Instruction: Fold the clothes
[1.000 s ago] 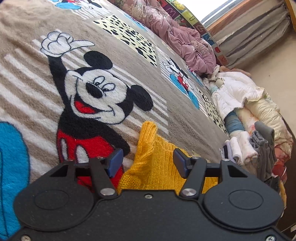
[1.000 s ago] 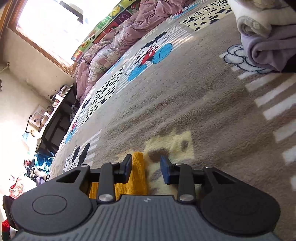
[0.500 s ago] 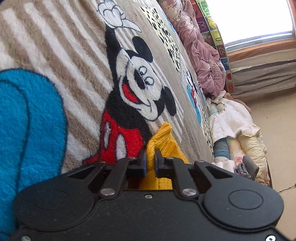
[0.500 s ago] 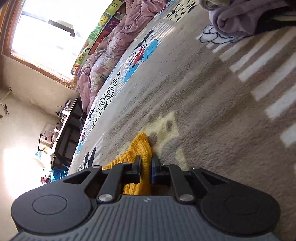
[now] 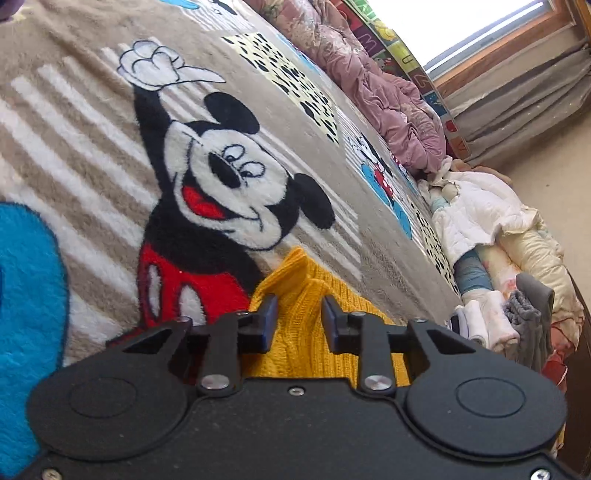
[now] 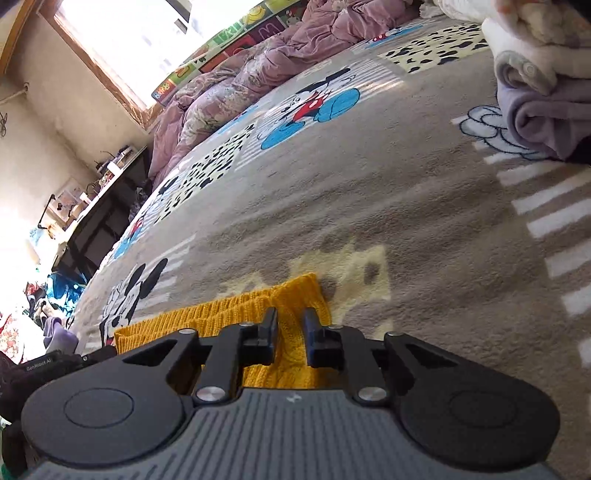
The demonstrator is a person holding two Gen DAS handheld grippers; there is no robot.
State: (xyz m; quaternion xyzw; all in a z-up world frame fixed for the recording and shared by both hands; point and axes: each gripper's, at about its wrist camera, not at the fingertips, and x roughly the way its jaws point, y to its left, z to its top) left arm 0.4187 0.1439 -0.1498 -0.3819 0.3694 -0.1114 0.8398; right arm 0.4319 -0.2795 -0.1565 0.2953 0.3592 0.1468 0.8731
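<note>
A yellow knitted sweater (image 5: pixel 314 332) lies on a fuzzy blanket (image 5: pixel 92 155) with a cartoon mouse on it. The blanket covers a bed. The sweater is the landmark here.

The left hand-held gripper (image 5: pixel 297 317) sits right over one end of the sweater. Its two blue-tipped fingers (image 5: pixel 269 321) are spread apart, and a bump of yellow knit pokes up between them. The fingers are not squeezing it. The big cartoon mouse (image 5: pixel 221 192) is just past the sweater, and its red shorts touch the sweater's edge. Far beyond the sweater, a pink crumpled quilt (image 5: pixel 384 96) lies along the far side of the bed under a bright window (image 5: pixel 461 26). Off to the right of the sweater, a pile of white and grey clothes (image 5: pixel 495 280) rests at the bed's edge.

The right hand-held gripper (image 6: pixel 290 334) is over the other end of the sweater (image 6: pixel 229 310). Its fingers (image 6: pixel 271 332) stand a little apart, with yellow knit showing in the gap. They are loose, not pinching. The sweater stretches away to the left from there, flat on the blanket (image 6: pixel 369 192). A pale yellow patch (image 6: pixel 354 266) in the blanket sits just past the sweater's corner. Well away to the upper right of the sweater, a rolled purple cloth (image 6: pixel 546 118) lies on the blanket.
</note>
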